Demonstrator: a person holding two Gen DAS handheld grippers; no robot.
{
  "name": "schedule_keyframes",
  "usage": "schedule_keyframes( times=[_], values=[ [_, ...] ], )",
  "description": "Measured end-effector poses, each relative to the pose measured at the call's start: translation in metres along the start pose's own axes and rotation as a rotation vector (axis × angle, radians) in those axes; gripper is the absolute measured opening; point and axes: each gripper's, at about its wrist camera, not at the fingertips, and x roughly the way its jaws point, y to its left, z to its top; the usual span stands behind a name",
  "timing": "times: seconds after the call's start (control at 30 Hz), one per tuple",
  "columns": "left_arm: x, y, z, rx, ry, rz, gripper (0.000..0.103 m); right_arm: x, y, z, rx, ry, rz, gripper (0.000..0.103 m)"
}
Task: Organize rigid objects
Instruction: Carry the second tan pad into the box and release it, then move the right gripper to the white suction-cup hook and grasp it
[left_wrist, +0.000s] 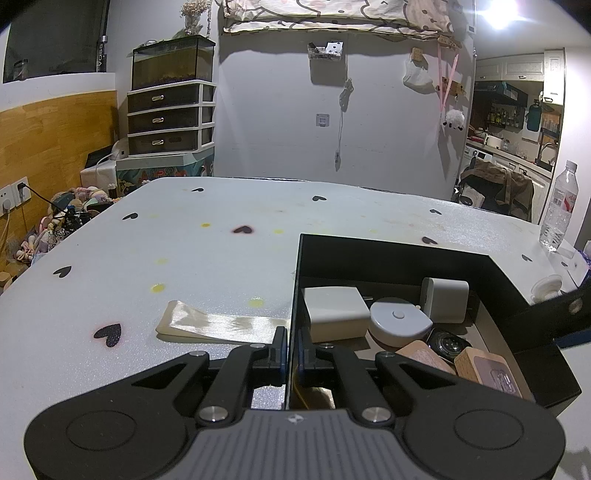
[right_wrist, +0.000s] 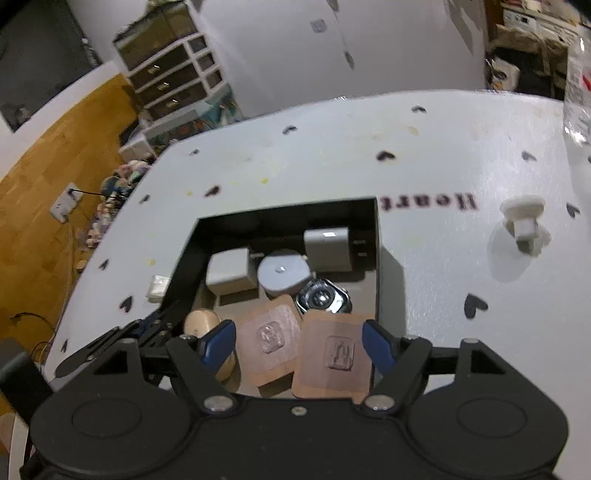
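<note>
A black open box (left_wrist: 399, 254) (right_wrist: 284, 213) sits on the white heart-print table. Inside lie two white chargers (left_wrist: 334, 314) (right_wrist: 327, 243), a grey round tape measure (left_wrist: 399, 321) (right_wrist: 282, 275), a watch (left_wrist: 445, 341) (right_wrist: 323, 299) and two wooden blocks (left_wrist: 487, 369) (right_wrist: 332, 358). My left gripper (left_wrist: 292, 354) is shut on the box's left wall. My right gripper (right_wrist: 299, 345) is open above the wooden blocks in the box. A round wooden piece (right_wrist: 201, 321) lies in the box by the left gripper.
A white spool-shaped plastic part (right_wrist: 522, 221) (left_wrist: 546, 288) lies on the table right of the box. A cream ribbon (left_wrist: 221, 325) lies left of the box. A water bottle (left_wrist: 559, 206) stands at the table's far right edge.
</note>
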Motion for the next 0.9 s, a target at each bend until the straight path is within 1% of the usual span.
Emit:
schedule_keyframes(
  times=[0.07, 0.1, 0.23, 0.3, 0.4, 0.53, 0.67, 0.8, 0.9],
  values=[
    [0.000, 0.000, 0.000, -0.001, 0.000, 0.000, 0.004, -0.013, -0.004, 0.003, -0.019, -0.042, 0.033, 0.081],
    [0.000, 0.000, 0.000, 0.000, 0.000, 0.000, 0.004, -0.020, -0.007, 0.005, -0.027, -0.073, 0.037, 0.082],
    [0.000, 0.000, 0.000, 0.000, 0.000, 0.000, 0.004, -0.044, -0.025, 0.011, -0.046, -0.195, 0.026, 0.085],
    [0.000, 0.000, 0.000, -0.001, 0.000, 0.000, 0.004, -0.053, -0.039, 0.016, -0.046, -0.253, -0.009, 0.085],
    [0.000, 0.000, 0.000, -0.001, 0.000, 0.001, 0.004, -0.057, -0.064, 0.021, -0.013, -0.313, -0.056, 0.088],
    [0.000, 0.000, 0.000, 0.000, 0.000, 0.000, 0.004, -0.049, -0.101, 0.027, 0.051, -0.365, -0.131, 0.090],
    [0.000, 0.000, 0.000, -0.001, -0.001, 0.000, 0.004, -0.028, -0.134, 0.027, 0.070, -0.387, -0.207, 0.096],
    [0.000, 0.000, 0.000, -0.001, -0.001, 0.000, 0.004, 0.003, -0.156, 0.025, 0.031, -0.342, -0.272, 0.096],
    [0.000, 0.000, 0.000, -0.001, -0.001, -0.001, 0.004, 0.028, -0.166, 0.023, -0.027, -0.290, -0.329, 0.087]
  ],
)
